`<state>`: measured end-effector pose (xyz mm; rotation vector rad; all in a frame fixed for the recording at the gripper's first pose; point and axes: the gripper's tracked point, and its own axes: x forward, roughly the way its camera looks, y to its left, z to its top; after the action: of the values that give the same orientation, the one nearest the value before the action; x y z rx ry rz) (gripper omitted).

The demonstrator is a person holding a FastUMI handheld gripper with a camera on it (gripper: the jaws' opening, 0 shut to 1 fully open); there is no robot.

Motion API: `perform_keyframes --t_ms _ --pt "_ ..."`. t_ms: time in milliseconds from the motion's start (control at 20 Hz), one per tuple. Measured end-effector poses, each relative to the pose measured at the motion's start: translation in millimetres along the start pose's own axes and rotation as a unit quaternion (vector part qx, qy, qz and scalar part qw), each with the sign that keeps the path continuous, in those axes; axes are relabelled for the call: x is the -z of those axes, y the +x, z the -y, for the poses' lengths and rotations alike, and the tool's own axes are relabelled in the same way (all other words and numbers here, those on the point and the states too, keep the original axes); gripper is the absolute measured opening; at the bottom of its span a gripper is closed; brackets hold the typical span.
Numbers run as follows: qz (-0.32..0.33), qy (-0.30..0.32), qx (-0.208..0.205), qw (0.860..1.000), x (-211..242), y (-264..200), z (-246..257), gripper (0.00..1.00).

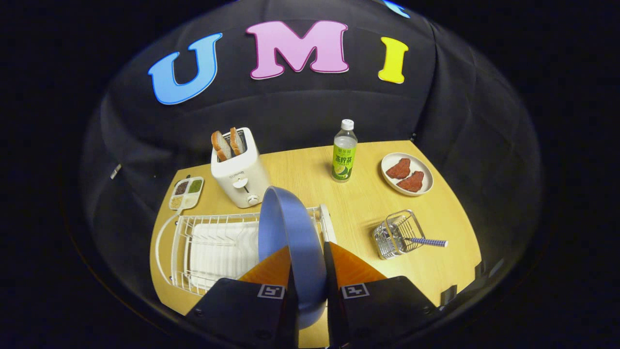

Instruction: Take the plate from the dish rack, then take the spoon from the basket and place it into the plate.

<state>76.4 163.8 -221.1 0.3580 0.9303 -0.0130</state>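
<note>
We see the tool (310, 286) pinching the blue plate (290, 242) on edge, a finger on each face, so the plate stands upright above the white dish rack (213, 249) on the desk (358, 208). The spoon (428, 241) lies with its striped handle poking out of the tipped wire basket (395, 233), well apart to the right of the fingers.

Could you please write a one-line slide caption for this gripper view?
Tongs shut on the blue plate, held edge-on above the dish rack; the spoon waits in its basket.
</note>
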Motion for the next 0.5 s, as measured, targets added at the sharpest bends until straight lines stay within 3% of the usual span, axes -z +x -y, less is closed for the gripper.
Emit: perform_keyframes --t_ms 200,500 --pt "-0.016 0.037 -0.05 0.998 24 -34 10 0.28" --pt "-0.069 0.088 -0.093 0.989 87 -68 36 0.27"
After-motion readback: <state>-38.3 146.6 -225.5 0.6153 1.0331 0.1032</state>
